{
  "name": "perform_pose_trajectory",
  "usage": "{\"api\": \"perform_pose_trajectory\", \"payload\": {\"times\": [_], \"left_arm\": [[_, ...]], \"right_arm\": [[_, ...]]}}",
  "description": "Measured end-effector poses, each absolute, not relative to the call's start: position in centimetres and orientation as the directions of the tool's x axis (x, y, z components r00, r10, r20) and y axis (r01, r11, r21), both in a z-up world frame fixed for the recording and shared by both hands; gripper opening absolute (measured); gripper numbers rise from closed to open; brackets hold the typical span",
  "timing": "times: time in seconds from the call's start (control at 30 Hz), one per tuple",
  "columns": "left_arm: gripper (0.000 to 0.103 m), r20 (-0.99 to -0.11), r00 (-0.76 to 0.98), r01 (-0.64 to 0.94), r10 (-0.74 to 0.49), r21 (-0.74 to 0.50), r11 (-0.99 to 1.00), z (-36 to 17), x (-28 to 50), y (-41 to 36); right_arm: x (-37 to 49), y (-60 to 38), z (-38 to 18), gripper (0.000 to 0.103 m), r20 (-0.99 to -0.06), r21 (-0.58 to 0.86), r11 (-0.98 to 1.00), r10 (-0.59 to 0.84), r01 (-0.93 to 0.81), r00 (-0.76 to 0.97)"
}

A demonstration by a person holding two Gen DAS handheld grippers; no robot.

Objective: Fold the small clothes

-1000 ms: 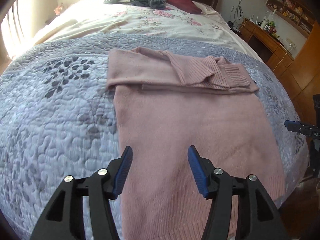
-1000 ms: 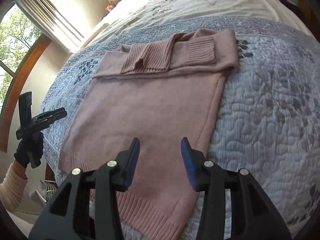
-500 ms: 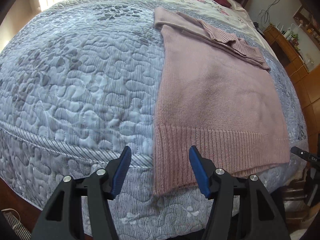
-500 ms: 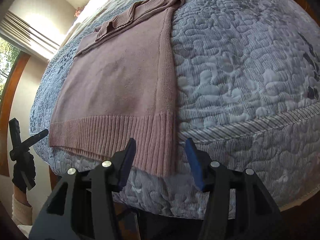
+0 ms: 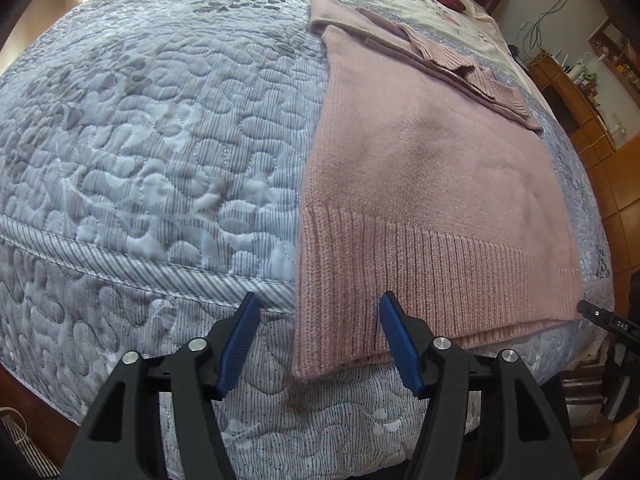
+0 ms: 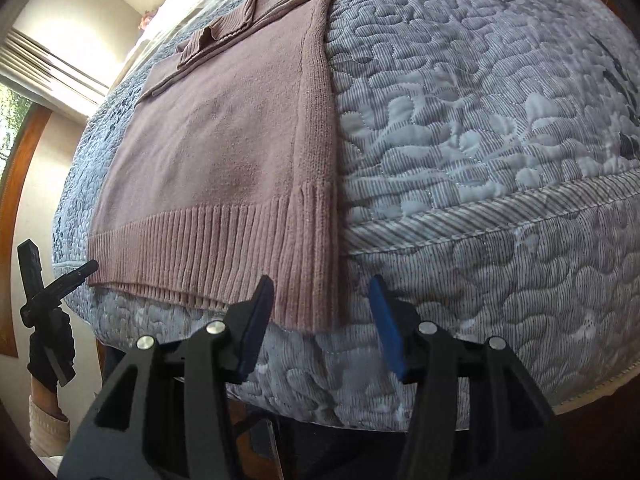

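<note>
Left wrist: both my claws (image 5: 316, 340) (image 6: 320, 320) gape apart, each facing a hem corner of this soft, floppy sweater (image 5: 432, 184).

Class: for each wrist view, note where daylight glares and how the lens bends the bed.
Left wrist view: daylight blows out the top-left corner, and the quilt bulges like a dome. Right wrist view: the window glares at left, and the pink sweater leans and stretches.
</note>
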State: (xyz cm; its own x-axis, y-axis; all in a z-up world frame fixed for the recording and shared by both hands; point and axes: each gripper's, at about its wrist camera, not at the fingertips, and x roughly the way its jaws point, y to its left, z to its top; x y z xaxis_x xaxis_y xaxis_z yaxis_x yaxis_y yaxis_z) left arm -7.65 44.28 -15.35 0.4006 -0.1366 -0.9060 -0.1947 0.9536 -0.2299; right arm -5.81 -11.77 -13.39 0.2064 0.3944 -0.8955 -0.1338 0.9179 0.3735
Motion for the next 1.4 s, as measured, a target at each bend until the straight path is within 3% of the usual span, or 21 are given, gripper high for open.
{"api": "perform_pose_trajectory", "payload": {"times": [0.17,0.27,0.5,0.63,0.73,0.77,0.83,1.03,1.2,1.4], "left_arm": [[0.061,-0.911,0.388,-0.182,-0.14,-0.225,0.957,-15.2,-7.3,44.2],[0.056,-0.898,0.402,-0.185,-0.177,-0.269,0.945,-14.9,-7.1,44.2],[0.054,-0.904,0.395,-0.191,-0.165,-0.256,0.948,-15.5,-6.9,43.7],[0.047,-0.911,0.384,-0.192,-0.148,-0.236,0.953,-15.5,-6.9,43.3],[0.044,-0.917,0.378,-0.187,-0.127,-0.21,0.96,-15.4,-7.0,43.1],[0.043,-0.917,0.379,-0.185,-0.124,-0.207,0.961,-15.4,-7.0,43.1],[0.033,-0.914,0.385,-0.183,-0.129,-0.213,0.96,-15.3,-7.2,43.2],[0.012,-0.901,0.387,-0.16,-0.199,-0.278,0.947,-15.1,-7.3,44.1],[0.011,-0.822,0.449,-0.133,-0.35,-0.449,0.884,-13.6,-6.9,45.3],[0.011,-0.756,0.493,-0.134,-0.43,-0.554,0.822,-11.4,-4.6,47.3]], "right_arm": [[-5.6,-11.4,-14.0,0.045,-0.886,0.395,0.91,0.413,-0.126,0.208],[-5.3,-11.3,-14.2,0.044,-0.888,0.397,0.909,0.415,-0.123,0.199],[-4.5,-11.0,-14.1,0.03,-0.878,0.427,0.89,0.45,-0.161,0.162],[-4.0,-10.4,-14.6,0.027,-0.875,0.437,0.879,0.464,-0.19,0.139],[-3.4,-10.3,-14.9,0.019,-0.872,0.449,0.871,0.476,-0.197,0.115],[-3.2,-10.2,-15.0,0.012,-0.866,0.464,0.864,0.489,-0.197,0.102],[-3.0,-10.2,-14.7,0.011,-0.859,0.483,0.854,0.506,-0.194,0.086],[-3.1,-10.4,-13.6,0.01,-0.807,0.561,0.806,0.583,-0.188,0.092],[-2.1,-10.9,-11.8,0.009,-0.757,0.629,0.765,0.643,-0.141,0.113],[0.8,-12.0,-8.3,0.009,-0.657,0.722,0.682,0.728,-0.115,0.197]]}}
